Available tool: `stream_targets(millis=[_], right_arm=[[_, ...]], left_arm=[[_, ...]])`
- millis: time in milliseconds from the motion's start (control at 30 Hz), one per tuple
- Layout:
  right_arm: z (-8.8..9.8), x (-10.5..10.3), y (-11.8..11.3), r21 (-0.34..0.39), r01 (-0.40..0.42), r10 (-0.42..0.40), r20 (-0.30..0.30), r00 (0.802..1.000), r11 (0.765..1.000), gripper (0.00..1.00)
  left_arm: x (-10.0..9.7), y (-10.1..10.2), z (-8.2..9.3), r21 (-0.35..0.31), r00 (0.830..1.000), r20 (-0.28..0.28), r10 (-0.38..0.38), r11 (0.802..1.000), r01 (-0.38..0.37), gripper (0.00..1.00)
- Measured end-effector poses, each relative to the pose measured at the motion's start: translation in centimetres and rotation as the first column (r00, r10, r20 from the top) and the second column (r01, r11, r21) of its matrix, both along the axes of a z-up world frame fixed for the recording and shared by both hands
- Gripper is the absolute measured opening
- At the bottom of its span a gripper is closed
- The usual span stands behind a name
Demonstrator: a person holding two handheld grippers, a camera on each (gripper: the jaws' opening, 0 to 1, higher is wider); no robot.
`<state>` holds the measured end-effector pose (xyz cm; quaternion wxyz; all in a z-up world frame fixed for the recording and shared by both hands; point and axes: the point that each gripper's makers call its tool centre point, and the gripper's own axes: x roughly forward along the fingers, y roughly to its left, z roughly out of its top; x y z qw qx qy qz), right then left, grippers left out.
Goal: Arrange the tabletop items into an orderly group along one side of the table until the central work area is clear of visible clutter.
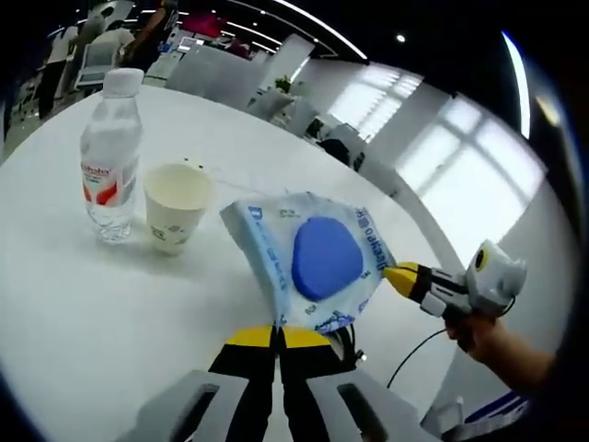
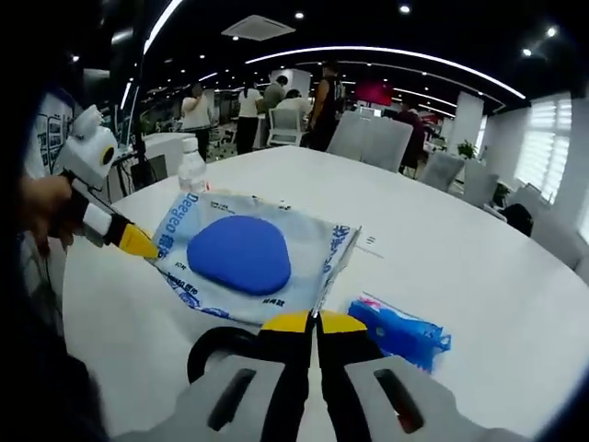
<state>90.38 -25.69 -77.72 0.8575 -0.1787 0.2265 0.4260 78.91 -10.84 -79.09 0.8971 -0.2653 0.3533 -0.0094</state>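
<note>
1. A round white table [image 1: 83,313] stands in an open office with ceiling light strips and people at the far side.
2. A bottle [image 1: 111,157] and paper cup [image 1: 175,207] stand touching at 10 o'clock in the left gripper view.
3. A small blue packet [image 2: 400,327] lies at 4 o'clock in the right gripper view.
4. Left gripper [image 1: 277,337] and right gripper [image 2: 313,322] are both clenched on opposite edges of the wipes pack [image 1: 308,258], which hangs between them over the table.

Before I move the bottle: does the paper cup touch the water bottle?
Apart. The left gripper view shows a strip of white table between the paper cup and the water bottle.
</note>
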Motion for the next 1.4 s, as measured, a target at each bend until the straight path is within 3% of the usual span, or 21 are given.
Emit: stream_targets(millis=[400, 600, 833, 1167, 1400], right_arm=[[-1.1, 0.4, 0.3, -0.005, 0.03, -0.03, -0.028, 0.999, 1.0, 0.0], [-2.1, 0.9, 1.0, -0.027, 0.032, -0.033, -0.047, 0.998, 0.999, 0.0], [-2.1, 1.4, 1.4, -0.039, 0.03, -0.032, -0.053, 0.998, 0.999, 0.0], [-3.9, 1.9, 2.4, -0.06, 0.006, -0.012, -0.109, 0.994, 0.998, 0.0], [-6.3, 2.4, 3.0, -0.089, 0.001, -0.015, -0.157, 0.987, 0.996, 0.0]], left_arm=[[2.7, 1.6, -1.3, 0.034, 0.999, -0.032, -0.023, 0.999, 0.024, 0.0], [4.6, 3.2, -2.9, 0.049, 0.997, -0.066, -0.025, 0.998, 0.029, 0.0], [6.5, 3.5, -3.8, 0.064, 0.995, -0.097, -0.036, 0.997, 0.042, 0.0], [6.6, 4.8, -5.8, 0.067, 0.991, -0.136, 0.003, 0.998, 0.006, 0.0], [6.5, 5.2, -6.4, 0.077, 0.987, -0.159, 0.024, 0.997, -0.011, 0.0]])
